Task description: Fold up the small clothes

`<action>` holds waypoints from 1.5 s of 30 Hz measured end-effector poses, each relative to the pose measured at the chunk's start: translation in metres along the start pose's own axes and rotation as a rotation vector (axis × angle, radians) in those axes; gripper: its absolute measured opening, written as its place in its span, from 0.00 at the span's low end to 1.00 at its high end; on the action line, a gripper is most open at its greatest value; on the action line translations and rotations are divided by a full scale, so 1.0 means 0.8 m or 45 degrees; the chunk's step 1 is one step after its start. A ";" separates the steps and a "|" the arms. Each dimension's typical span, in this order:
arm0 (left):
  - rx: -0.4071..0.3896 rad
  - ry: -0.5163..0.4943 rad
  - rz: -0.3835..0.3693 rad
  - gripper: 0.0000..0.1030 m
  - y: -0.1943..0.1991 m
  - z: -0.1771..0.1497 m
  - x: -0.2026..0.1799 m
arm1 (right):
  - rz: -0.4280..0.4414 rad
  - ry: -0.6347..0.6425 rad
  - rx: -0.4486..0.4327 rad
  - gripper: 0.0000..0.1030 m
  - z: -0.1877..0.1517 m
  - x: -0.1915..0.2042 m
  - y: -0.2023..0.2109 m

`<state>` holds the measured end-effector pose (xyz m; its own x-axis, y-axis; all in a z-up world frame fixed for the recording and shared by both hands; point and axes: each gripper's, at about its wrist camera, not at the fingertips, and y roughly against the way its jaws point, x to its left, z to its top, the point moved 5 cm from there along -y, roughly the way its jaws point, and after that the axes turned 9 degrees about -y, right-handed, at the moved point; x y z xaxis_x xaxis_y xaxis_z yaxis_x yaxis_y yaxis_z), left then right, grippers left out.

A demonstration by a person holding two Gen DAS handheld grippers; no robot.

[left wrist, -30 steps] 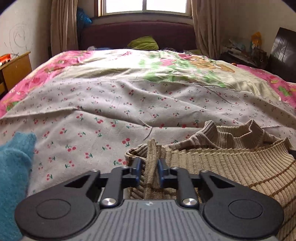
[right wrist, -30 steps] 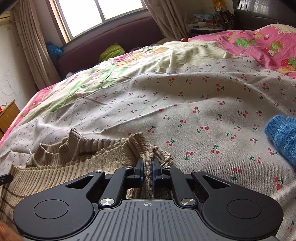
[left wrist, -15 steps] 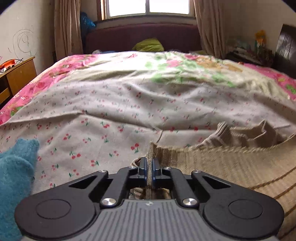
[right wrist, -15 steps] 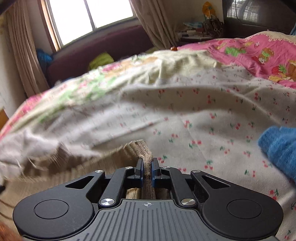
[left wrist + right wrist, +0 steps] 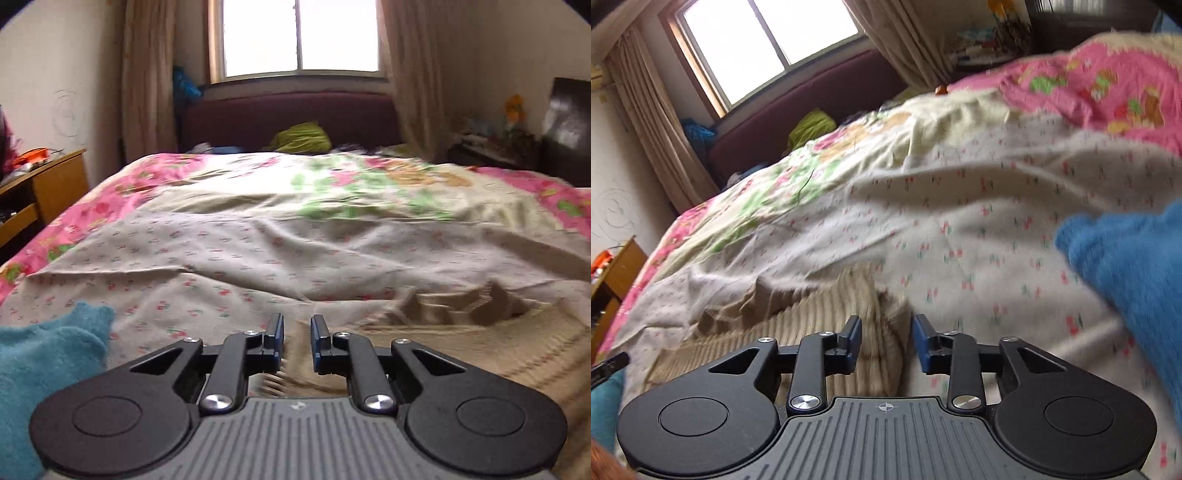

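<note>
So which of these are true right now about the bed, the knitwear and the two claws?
1. The beige ribbed knit sweater lies on the cherry-print bedsheet. True.
2. The left claw clamps the sweater. False: its jaws have just opened and stand apart.
3. The right claw is open. True; it has just opened.
4. The fuzzy blue knit garment is red. False: it is blue.
5. The curtains cover the window. False: they hang at the sides.

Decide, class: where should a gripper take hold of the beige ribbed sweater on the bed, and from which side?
Probably the folded near edge of the beige sweater, approached from the near side, low: it stands up in a thick ridge. The right gripper has just opened there.
</note>
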<state>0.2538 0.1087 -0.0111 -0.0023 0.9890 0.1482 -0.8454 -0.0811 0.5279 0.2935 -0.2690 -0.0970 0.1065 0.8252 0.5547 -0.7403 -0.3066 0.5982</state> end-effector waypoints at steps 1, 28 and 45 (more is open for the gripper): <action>-0.009 -0.030 -0.029 0.29 0.008 -0.003 -0.014 | 0.004 -0.006 0.032 0.33 -0.006 -0.003 -0.002; 0.106 -0.159 -0.215 0.35 0.013 -0.058 -0.125 | 0.208 -0.247 0.176 0.36 -0.036 -0.032 -0.029; 0.030 -0.117 -0.257 0.36 0.036 -0.054 -0.144 | 0.244 -0.239 0.161 0.36 -0.039 -0.037 -0.028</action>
<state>0.2067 -0.0019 -0.0494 0.2152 0.9701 0.1125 -0.8112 0.1134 0.5737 0.2862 -0.2719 -0.1451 0.1025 0.6479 0.7548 -0.6714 -0.5148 0.5331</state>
